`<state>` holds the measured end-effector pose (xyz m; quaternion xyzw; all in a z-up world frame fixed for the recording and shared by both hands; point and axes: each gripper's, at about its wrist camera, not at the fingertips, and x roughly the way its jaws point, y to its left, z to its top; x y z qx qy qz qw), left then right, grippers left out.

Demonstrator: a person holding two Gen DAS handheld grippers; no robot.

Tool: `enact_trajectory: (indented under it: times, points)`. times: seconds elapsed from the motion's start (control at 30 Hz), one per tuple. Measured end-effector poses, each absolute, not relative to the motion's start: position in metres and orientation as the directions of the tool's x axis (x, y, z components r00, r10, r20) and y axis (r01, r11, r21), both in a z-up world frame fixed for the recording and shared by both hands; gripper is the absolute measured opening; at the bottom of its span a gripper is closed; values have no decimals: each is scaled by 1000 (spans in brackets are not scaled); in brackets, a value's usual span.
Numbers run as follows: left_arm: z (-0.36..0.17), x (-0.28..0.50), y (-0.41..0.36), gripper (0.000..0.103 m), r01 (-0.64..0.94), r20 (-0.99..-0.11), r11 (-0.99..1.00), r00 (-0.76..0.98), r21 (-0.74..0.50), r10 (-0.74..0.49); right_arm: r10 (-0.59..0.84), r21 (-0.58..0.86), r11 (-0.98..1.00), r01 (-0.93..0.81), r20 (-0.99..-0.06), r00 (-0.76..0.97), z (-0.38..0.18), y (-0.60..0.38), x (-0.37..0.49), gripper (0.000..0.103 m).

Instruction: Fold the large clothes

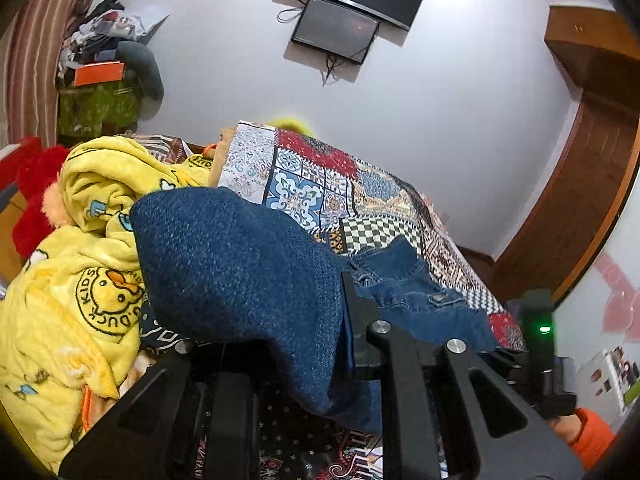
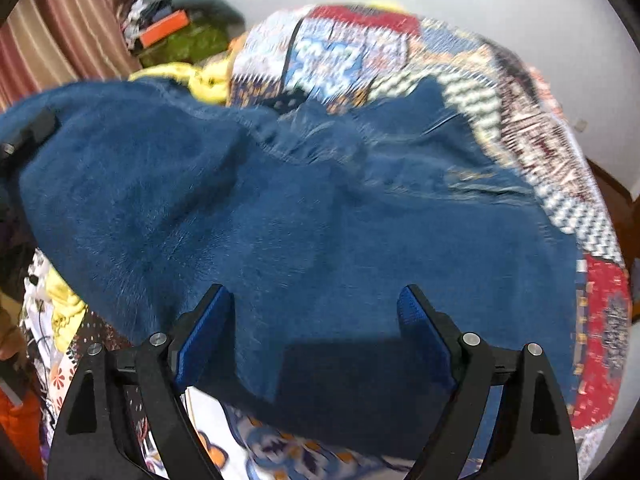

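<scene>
A large dark blue denim garment [image 1: 240,264] lies across the patchwork bedspread [image 1: 344,184]; its collar and pocket side [image 1: 404,280] rests flat on the bed. My left gripper [image 1: 320,344] is shut on the near part of the garment and holds it lifted; the cloth drapes over and hides its fingertips. In the right wrist view the garment [image 2: 304,216] fills the middle, blurred. My right gripper [image 2: 316,320] is open, its blue-padded fingers [image 2: 208,332] spread over the garment's near edge, nothing between them. The other gripper [image 2: 32,128] shows at the left, under the cloth.
A yellow duck-print blanket [image 1: 80,280] is heaped on the left of the bed, with something red [image 1: 36,200] beside it. A cluttered stand [image 1: 100,80] and striped curtain are at the back left. A wooden door [image 1: 592,152] is on the right.
</scene>
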<state>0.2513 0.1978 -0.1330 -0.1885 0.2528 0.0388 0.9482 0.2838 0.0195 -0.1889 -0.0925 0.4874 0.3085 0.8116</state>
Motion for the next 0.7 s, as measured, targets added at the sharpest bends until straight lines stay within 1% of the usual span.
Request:
enact_trajectory:
  times: [0.13,0.27,0.43,0.53,0.63,0.7]
  points:
    - [-136,261,180,17,-165,-519,947,855,-277,-3,413,195,795,-574,-867,278,-209,23,291,87]
    - [-119,275,159,17,-117,-504,956,863,-269,-36,439,228,780,-583,-863,250,-204,5,293,86]
    - [-93,301,101,17,-11,-477,975,874,-221,-98,439,228,829,-511,-831,341,-180,-52,287,86]
    - [-86,317,50,17,83,-472,980,867,-184,-162,384,172,879,-445,-809,445,-163,-105,280,86]
    - [-91,331,-6,16,186,-498,971,834,-153,-239,326,141,921,-364,-792,516,-153,-150,277,87]
    - [-100,338,-39,16,259,-534,955,792,-144,-296,304,165,942,-292,-790,533,-148,-189,273,87]
